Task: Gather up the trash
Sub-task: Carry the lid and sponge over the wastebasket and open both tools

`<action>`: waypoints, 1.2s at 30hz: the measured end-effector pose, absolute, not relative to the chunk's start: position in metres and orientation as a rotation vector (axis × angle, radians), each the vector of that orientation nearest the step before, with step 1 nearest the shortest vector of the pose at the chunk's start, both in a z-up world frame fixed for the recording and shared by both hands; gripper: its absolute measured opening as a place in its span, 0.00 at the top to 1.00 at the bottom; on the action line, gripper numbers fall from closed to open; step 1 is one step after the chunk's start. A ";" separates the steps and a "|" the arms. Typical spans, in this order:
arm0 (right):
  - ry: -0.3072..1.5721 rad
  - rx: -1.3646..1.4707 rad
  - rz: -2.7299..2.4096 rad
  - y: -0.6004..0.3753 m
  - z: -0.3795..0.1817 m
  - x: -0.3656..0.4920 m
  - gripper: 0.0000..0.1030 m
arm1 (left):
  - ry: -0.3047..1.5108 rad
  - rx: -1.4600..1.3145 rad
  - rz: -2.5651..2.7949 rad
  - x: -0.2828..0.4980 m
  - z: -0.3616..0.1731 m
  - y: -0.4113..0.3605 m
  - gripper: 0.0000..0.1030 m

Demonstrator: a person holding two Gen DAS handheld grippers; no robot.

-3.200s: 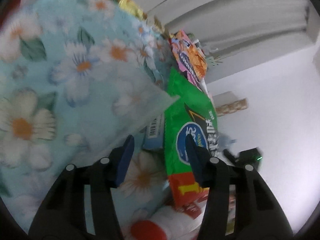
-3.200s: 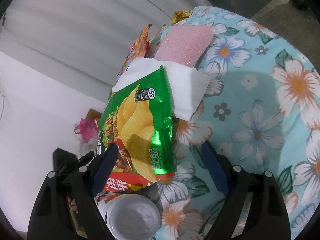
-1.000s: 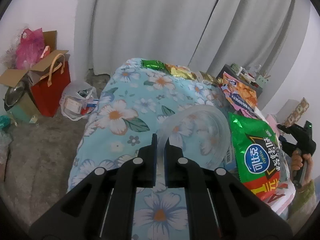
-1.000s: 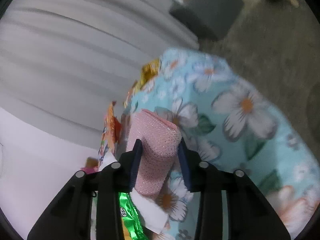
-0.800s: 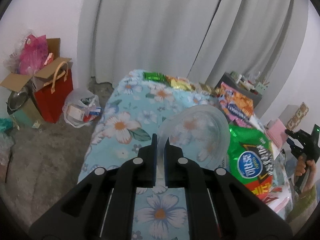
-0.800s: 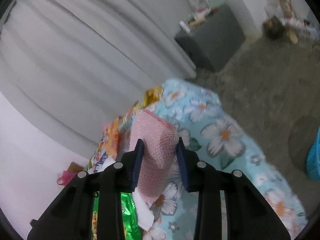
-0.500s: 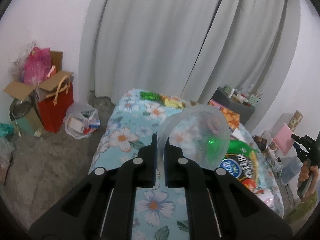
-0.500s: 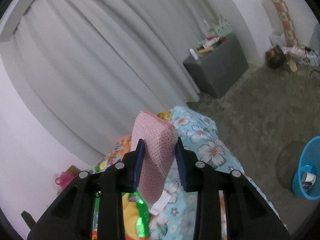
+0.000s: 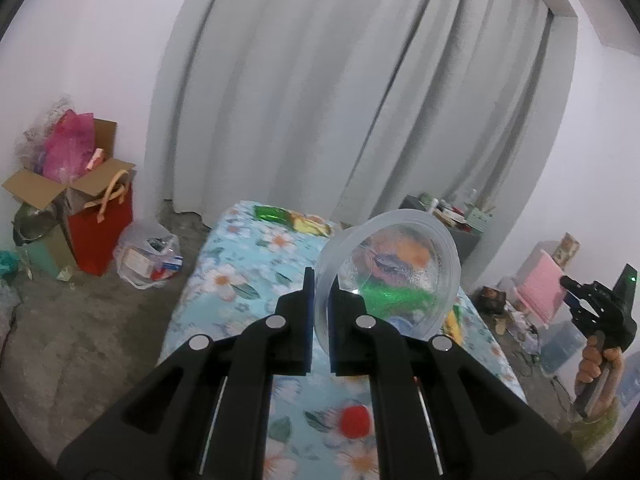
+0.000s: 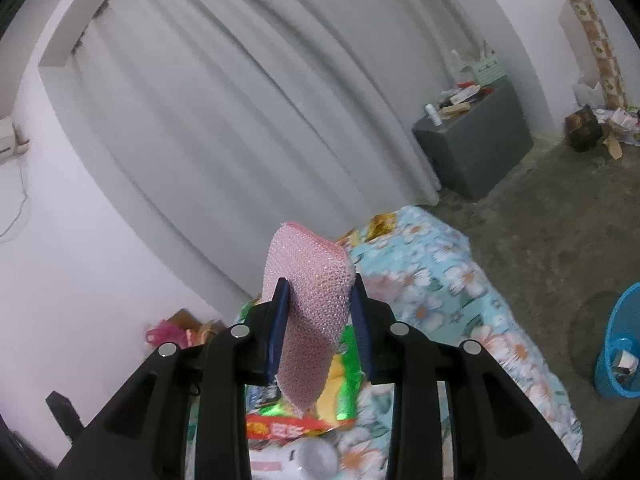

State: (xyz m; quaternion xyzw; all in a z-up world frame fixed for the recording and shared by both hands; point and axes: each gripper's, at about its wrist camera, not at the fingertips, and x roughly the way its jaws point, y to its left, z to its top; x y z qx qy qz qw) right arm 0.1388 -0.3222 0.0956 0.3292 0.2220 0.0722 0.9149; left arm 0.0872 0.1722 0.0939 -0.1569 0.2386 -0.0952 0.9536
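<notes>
My left gripper (image 9: 320, 280) is shut on the rim of a clear plastic bowl (image 9: 394, 272), held in the air above the flower-print table (image 9: 236, 280). My right gripper (image 10: 318, 292) is shut on a pink sponge (image 10: 310, 308), lifted above the same table (image 10: 440, 280). The right gripper with the pink sponge (image 9: 540, 286) also shows at the far right of the left wrist view. Snack bags (image 10: 340, 384) and a white bottle (image 10: 308, 460) lie on the table below. A blue trash basket (image 10: 620, 344) stands on the floor at the right.
A red bag (image 9: 100, 232), a cardboard box (image 9: 40, 192) and a plastic bag (image 9: 148, 256) stand on the floor left of the table. A grey cabinet (image 10: 476, 148) stands by the curtain. More wrappers (image 9: 292, 216) lie at the table's far end.
Both grippers closed on their items, the left on the bowl and the right on the sponge, and rose well above the table. The blue basket has come into the right wrist view.
</notes>
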 end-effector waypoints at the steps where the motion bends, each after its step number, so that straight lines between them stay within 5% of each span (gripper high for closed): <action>1: 0.453 0.677 0.155 -0.321 0.097 0.135 0.71 | 0.490 -0.318 -0.205 0.086 0.094 0.169 0.96; 11: 0.403 0.636 0.056 -0.346 0.102 0.079 0.71 | 0.545 -0.188 -0.426 0.096 0.111 0.070 0.96; 21: 0.379 0.646 -0.297 -0.431 0.079 -0.017 0.71 | 0.720 0.065 -0.798 0.128 0.118 -0.122 0.96; 36: 0.619 0.778 -0.729 -0.573 -0.044 -0.059 0.71 | 1.125 0.508 -1.067 0.111 -0.047 -0.460 0.96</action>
